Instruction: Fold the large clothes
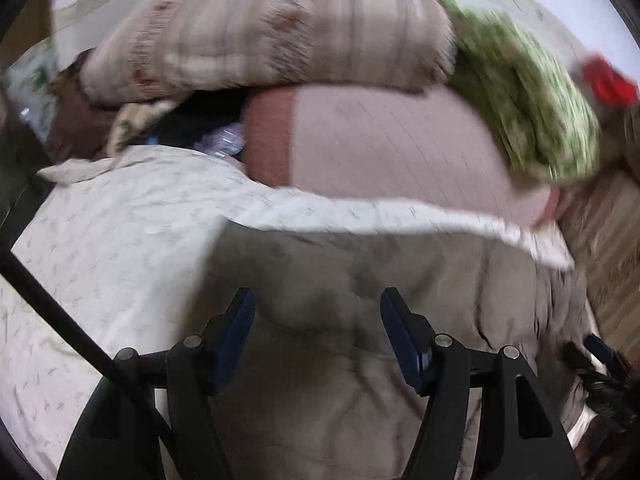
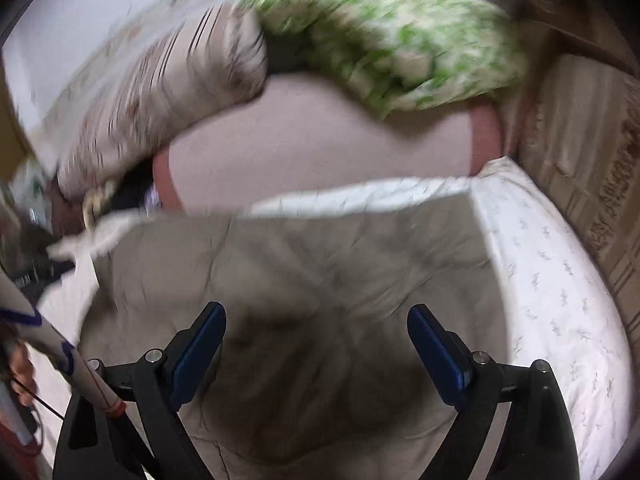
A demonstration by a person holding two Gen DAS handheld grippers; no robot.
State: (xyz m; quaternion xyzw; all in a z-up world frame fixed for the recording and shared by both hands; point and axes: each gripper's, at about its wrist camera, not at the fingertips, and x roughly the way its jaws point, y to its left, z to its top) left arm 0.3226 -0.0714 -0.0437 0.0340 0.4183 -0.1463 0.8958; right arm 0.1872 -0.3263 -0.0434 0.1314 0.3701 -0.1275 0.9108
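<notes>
Grey cloth lay rumpled on the bed under both hand-held grippers — left and right gaped, empty. I judged it best to pinch two corners squarely before lifting.

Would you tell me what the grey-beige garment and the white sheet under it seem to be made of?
Grey-beige garment: soft matte woven fabric, likely cotton; it creases and shows no sheen. White sheet: thin matte printed cloth, probably cotton, with fine wrinkles and small grey motifs. Blur limits certainty.
</notes>
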